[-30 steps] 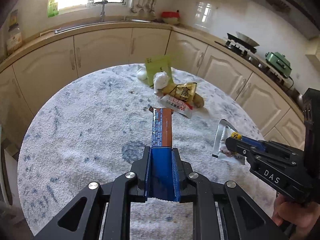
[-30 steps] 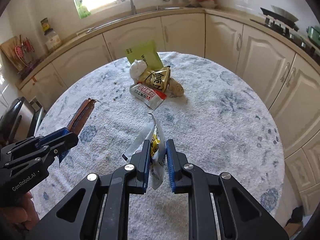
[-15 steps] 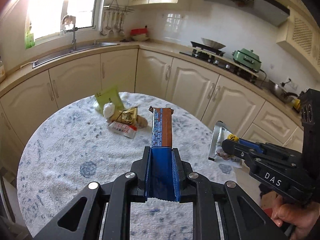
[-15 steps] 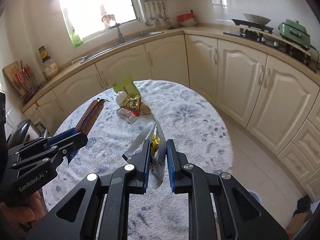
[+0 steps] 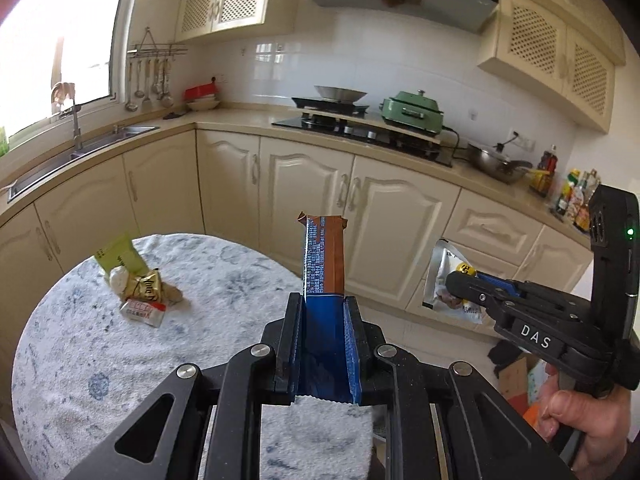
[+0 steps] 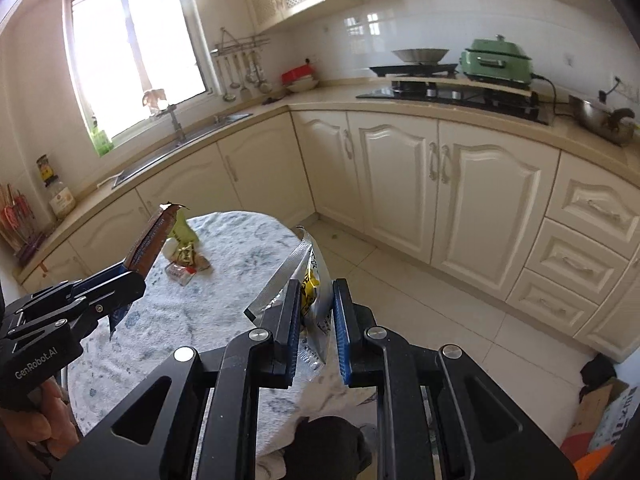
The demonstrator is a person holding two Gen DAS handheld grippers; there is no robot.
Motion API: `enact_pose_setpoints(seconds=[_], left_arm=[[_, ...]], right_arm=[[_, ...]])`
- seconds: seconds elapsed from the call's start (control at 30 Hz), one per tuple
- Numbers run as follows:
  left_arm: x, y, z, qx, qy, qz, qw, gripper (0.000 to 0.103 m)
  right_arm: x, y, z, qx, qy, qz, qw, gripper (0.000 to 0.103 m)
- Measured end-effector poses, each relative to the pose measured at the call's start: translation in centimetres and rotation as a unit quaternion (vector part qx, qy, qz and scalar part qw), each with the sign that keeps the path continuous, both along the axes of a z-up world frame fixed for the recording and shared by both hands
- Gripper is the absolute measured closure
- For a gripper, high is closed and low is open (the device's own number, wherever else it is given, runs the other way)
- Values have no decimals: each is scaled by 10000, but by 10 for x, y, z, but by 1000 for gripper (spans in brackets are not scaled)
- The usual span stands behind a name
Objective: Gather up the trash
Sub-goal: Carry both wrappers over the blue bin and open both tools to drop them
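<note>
The left gripper (image 5: 323, 344) is clenched on a long brown-and-blue wrapper (image 5: 325, 258). The wrapper stands upright from between the jaws, its torn end at 12 o'clock. In the right wrist view the same gripper (image 6: 120, 280) sits at 9 o'clock with the wrapper (image 6: 154, 240) slanting up toward 1 o'clock.

The right gripper (image 6: 316, 320) is clenched on a silver pouch (image 6: 316, 280) with a yellow mark. The pouch sticks up out of the jaws, one flap folded toward 10 o'clock. In the left wrist view this gripper (image 5: 460, 286) enters from 3 o'clock, held by a hand (image 5: 580, 424), with the pouch (image 5: 444, 276) hanging at its tip in front of the cabinet doors (image 5: 384, 224).

Both held items are clear of the bench (image 5: 100, 360), a round surface under a blue-and-white cloth. A pile of remaining trash (image 5: 140, 284) lies on the bench at 10 o'clock in the left wrist view: a green packet, a white wad, a gold wrapper and a red-and-white wrapper, touching one another.
</note>
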State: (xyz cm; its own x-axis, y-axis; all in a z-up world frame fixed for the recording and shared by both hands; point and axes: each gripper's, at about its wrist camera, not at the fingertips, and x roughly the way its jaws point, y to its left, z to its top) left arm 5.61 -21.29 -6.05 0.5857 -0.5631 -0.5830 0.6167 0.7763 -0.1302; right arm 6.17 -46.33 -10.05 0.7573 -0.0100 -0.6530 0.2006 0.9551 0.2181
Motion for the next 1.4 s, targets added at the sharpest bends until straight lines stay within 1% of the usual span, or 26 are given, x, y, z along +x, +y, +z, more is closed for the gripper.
enact_pose_setpoints(seconds=[0.1,0.2,0.3,0.4,0.53,0.67,0.83,1.0,1.2,1.3,1.37,1.4], left_arm=[[-2,-27,1,28,38,-247,9997,88],[2,-54,-2,45,168,-516,9985,88],[9,-86,-13,73,414,-804,9959,88],[18,-121,-27,138,679,-1087,9917,88],[28,-168,-53,335,970,-1366,9853,88],[44,-212,-83,548,1306,-1504,9784,88],[66,-259,-118,836,1714,-1658,9676,88],[99,-309,-154,1069,2096,-1749,9561,88],[134,-358,-195,1259,2429,-1810,9447,87],[142,-374,-212,1462,2415,-1844,9414,81],[147,-388,-221,1663,2425,-1858,9375,64],[148,-392,-223,1694,2439,-1836,9371,61]], right_arm=[[-17,-31,1,-31,16,-352,9994,88],[-33,-59,-2,-47,73,-684,9976,88],[-49,-86,-11,-29,190,-992,9949,88],[-60,-110,-28,22,387,-1237,9916,88],[-69,-137,-59,157,703,-1495,9861,88],[-73,-158,-89,345,978,-1639,9810,88],[-73,-181,-129,628,1323,-1767,9733,88],[-69,-199,-158,836,1555,-1812,9675,88],[-65,-213,-187,1057,1798,-1856,9602,87],[-64,-219,-202,1159,1936,-1903,9555,85],[-64,-224,-212,1233,2022,-1965,9515,85],[-65,-225,-215,1251,2057,-1974,9503,85]])
